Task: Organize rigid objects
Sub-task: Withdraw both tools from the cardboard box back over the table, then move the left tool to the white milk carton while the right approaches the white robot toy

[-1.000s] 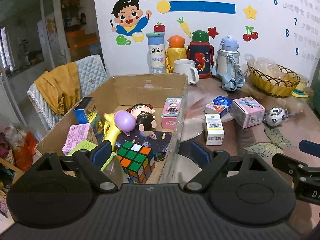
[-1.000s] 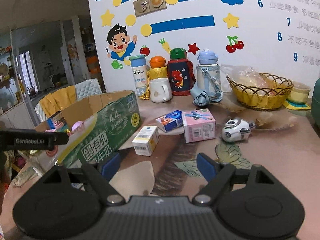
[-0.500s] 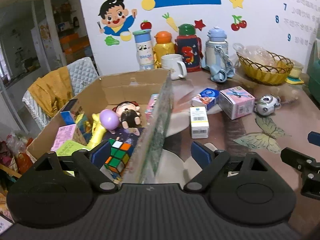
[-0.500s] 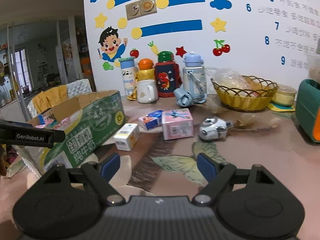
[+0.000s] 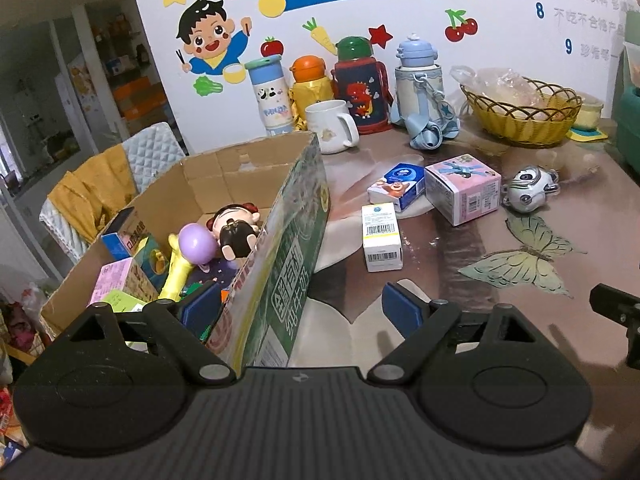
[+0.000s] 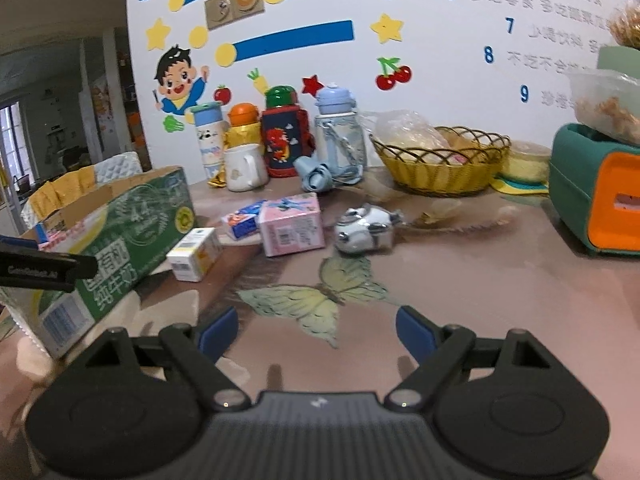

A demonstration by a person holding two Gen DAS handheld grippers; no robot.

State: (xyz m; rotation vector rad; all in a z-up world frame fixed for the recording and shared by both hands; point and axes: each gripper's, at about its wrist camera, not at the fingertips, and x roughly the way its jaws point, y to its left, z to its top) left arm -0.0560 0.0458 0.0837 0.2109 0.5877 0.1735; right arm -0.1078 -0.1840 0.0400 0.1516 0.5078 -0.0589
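Observation:
A cardboard box (image 5: 236,168) (image 6: 132,216) on the table's left holds a doll (image 5: 236,230), a purple-headed toy (image 5: 192,244) and several small packs. On the table lie a white carton (image 5: 382,236) (image 6: 194,246), a blue pack (image 5: 398,186) (image 6: 244,222), a pink box (image 5: 462,192) (image 6: 292,226) and a panda toy (image 5: 528,194) (image 6: 364,230). My left gripper (image 5: 300,314) is open and empty, straddling the box's right wall. My right gripper (image 6: 318,330) is open and empty above the butterfly print.
Several bottles and a white mug (image 5: 334,126) stand at the back wall. A yellow wicker basket (image 5: 524,114) (image 6: 440,164) sits at the back right. A green and orange container (image 6: 600,196) stands at the far right. A chair with yellow cloth (image 5: 92,184) is left of the box.
Both grippers have shifted right. The left one went from over the box's inside to astride its right wall. The right one now faces the butterfly print and the green container.

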